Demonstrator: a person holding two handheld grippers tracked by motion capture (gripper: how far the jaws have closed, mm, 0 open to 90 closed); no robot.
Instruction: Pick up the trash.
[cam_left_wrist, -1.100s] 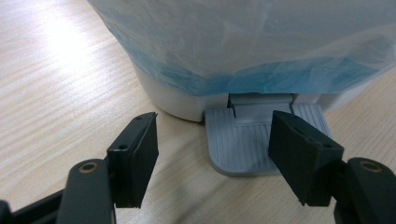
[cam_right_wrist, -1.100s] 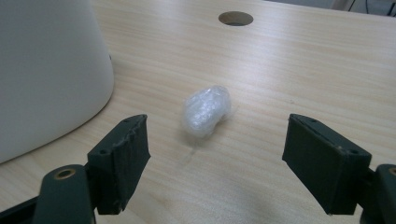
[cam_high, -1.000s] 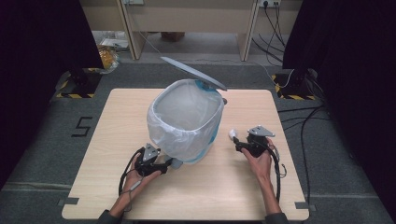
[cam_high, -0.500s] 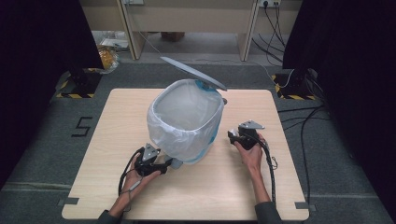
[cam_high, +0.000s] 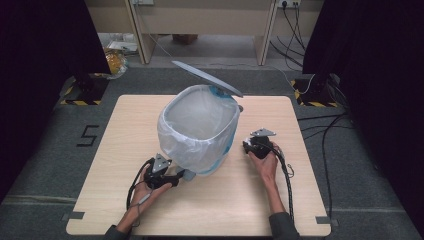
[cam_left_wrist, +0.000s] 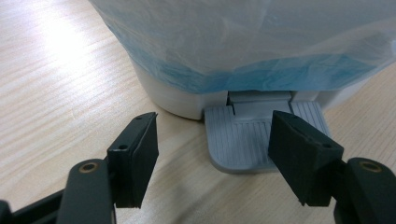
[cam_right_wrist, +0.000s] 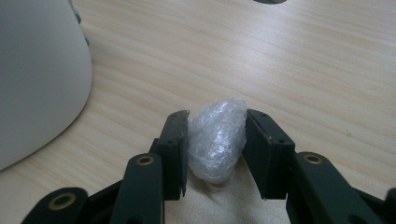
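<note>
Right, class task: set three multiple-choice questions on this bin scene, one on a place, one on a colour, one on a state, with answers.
1. Where is the crumpled plastic ball?
A on the floor
B between the jaws of the right gripper
C on a shelf

2. What colour is the pedal of the bin?
A grey
B red
C yellow

3. How is the lid?
A shut
B lying flat on the table
C raised

Answers:
1 B, the right gripper view shows both black jaws pressing the ball's sides.
2 A, the ribbed pedal at the bin's foot is grey.
3 C, the lid stands tilted up behind the open, bag-lined rim.
</note>
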